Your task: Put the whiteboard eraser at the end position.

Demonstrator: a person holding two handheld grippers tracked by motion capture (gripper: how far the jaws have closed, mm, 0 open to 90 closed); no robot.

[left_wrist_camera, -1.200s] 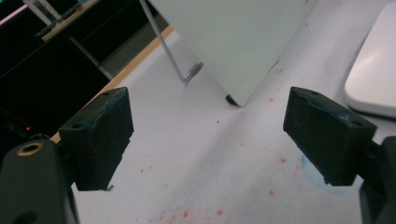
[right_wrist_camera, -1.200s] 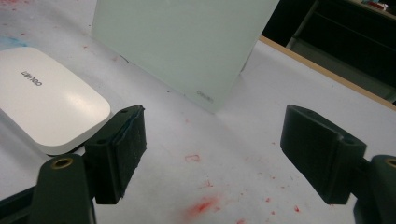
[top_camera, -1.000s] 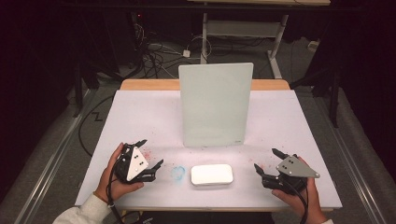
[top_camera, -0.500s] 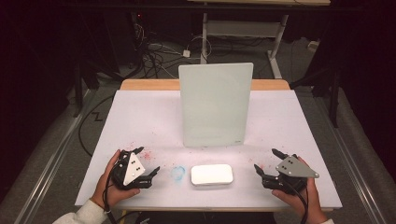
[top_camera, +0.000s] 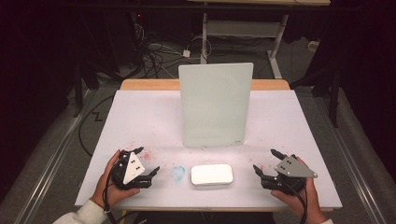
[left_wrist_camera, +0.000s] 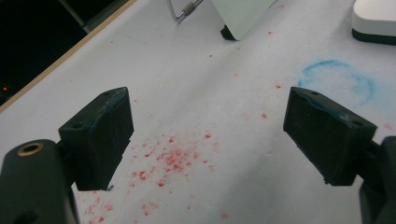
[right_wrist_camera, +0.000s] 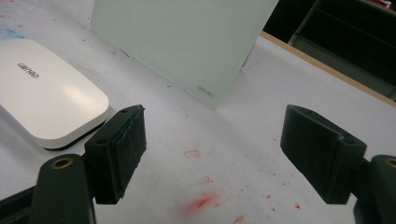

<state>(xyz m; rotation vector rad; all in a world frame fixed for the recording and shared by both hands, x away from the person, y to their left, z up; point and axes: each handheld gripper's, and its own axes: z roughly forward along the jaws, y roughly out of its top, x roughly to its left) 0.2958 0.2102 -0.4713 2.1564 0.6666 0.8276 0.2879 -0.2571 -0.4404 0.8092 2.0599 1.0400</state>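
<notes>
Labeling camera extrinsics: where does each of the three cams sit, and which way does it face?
High view: overhead, facing forward and down on the table; both hands, left gripper, right gripper.
Left gripper view: on the left gripper, along open jaws, over red specks.
Right gripper view: likewise, facing the upright board.
All share the white eraser.

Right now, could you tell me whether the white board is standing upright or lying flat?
Upright: the white board stands on its lower edge on the table, leaning slightly back.
</notes>
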